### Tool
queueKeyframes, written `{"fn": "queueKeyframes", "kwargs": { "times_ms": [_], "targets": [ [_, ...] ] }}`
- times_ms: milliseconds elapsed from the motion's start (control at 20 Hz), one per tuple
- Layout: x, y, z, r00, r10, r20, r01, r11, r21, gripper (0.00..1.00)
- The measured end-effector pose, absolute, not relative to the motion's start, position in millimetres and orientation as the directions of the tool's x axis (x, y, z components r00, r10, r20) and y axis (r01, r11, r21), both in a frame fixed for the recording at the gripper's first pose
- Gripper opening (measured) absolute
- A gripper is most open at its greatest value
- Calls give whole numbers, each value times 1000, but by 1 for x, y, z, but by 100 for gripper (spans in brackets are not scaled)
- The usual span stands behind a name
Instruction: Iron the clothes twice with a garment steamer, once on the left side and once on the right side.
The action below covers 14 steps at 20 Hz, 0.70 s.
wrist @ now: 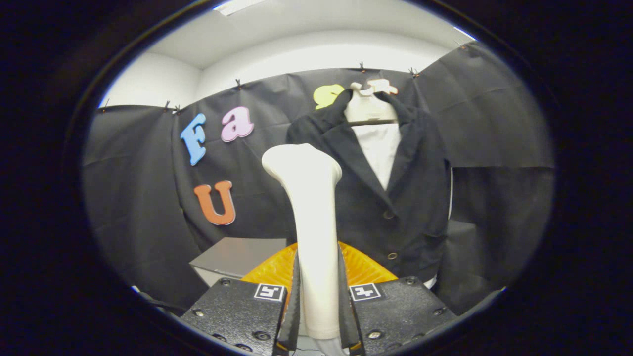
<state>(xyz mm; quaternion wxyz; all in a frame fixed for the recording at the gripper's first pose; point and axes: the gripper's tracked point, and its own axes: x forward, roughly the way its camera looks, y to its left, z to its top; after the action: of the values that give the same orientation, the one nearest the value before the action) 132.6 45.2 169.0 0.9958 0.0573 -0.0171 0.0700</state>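
I see one steamer (311,217) and one black jacket (395,198). My gripper (319,301) pinches the steamer between both fingers, with the jacket hanging beyond it.

fisheye on the tool (319,306), level, facing the nearby, perhaps central, jacket (390,198)

Steamer (311,217) base is hidden between the fingers (292,301). Jacket (395,198) left half is blocked by it. Grey box (237,257) partly covered.
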Motion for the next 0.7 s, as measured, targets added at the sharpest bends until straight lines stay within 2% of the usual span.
{"fn": "queueKeyframes", "kwargs": {
  "times_ms": [350, 700],
  "targets": [
    [182, -1, 183, 998, 15, 53, -19, 997, 72, 35],
    [217, 11, 162, 1000, 5, 23, -5, 1000, -1, 35]
  ]
}}
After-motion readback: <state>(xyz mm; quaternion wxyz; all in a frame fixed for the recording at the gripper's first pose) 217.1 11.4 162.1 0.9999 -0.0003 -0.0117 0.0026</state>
